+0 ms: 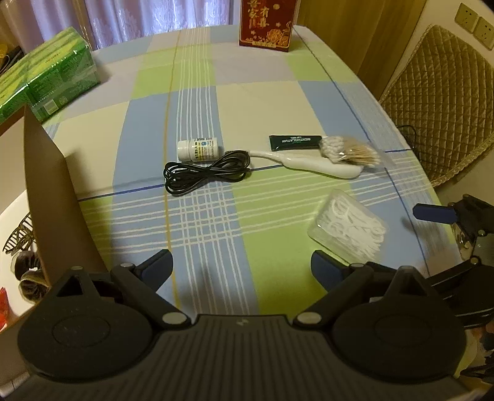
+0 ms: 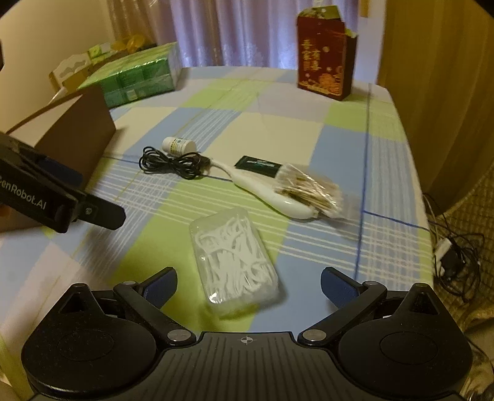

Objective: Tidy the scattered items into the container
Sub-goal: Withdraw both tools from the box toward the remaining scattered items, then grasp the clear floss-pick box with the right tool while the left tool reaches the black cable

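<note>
Your right gripper (image 2: pixel 248 285) hangs spread wide over the clear plastic box of white floss picks (image 2: pixel 234 262); centre it across the narrow sides. Left gripper (image 1: pixel 242 268), fingers apart, waits empty. Farther left stands the brown cardboard box (image 2: pixel 77 129).

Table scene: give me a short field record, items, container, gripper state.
container: brown cardboard box, at the table's left side
loose items: black cable, white pill bottle, white thermometer, dark green sachet, bag of cotton swabs, clear box of floss picks
left gripper: open, holds nothing
right gripper: open, floss box just ahead of its fingers
bystanders: green pack, red carton
</note>
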{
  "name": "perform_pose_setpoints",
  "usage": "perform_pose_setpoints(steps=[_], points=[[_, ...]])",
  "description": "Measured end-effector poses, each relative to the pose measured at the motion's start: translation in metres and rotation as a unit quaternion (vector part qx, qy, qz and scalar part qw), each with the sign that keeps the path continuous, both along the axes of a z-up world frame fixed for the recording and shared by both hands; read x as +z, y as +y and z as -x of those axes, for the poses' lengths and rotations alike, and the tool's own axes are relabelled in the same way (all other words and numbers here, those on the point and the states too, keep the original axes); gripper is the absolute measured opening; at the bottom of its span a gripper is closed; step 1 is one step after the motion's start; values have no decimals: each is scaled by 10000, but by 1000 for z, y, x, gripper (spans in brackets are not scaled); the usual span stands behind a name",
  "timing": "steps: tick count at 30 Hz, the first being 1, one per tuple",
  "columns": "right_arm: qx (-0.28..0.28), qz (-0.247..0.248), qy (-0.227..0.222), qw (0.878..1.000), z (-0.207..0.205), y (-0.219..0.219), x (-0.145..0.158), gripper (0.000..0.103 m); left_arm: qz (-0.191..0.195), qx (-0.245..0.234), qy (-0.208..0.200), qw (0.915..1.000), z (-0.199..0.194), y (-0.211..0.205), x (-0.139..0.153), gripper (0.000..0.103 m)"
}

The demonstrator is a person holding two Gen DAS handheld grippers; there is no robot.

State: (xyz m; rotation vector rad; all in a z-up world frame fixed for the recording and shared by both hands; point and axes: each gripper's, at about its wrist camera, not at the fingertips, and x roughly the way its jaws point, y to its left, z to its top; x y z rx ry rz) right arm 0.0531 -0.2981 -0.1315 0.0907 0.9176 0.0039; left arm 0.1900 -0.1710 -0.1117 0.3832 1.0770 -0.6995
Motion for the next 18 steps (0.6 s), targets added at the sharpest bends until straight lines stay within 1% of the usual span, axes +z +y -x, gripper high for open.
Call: perform_pose_setpoints(steps=[2,3,4,5,7,8,9,10,14,16,18], points=[[95,58,45,9999,-6,2,-5,103,-20,4,30,10000,-4,-2,-3,94],[133,64,58,9999,-9,3,-7,101,-25,10,42,10000,-7,-3,-5,94],[182,43,88,9998,-12,4,-10,86,-26,18,52,10000,-9,-3,-7,94],[217,24,137,9997,-15,4,-13,81,-26,27,59,10000,-10,-4,-8,94],[244,36,170,9996,-18,5,-18,80,-35,49,80,9999,-14,-6,-12,94],[260,53,151,9995,-19,5,-20,76,-41,63,91,9999,-16,-7,-14,94],[265,48,174,9995,-20,4,-22,63,-39,76,98,9999,-18,-7,-16,94],[214,53,188,9996,-20,3,-23,60,-32,86,104,9999,-20,-8,-18,94],[-265,121,235,9993,-20,-7,-22,60,-1,164,120,9998,-27,-11,-24,94],[-548,145,274,9980,-19,-14,-21,60,42,255,99,9996,-32,-13,-27,94],[-706,107,297,9970,-17,-19,-20,60,98,385,52,9992,-39,-16,-30,94]])
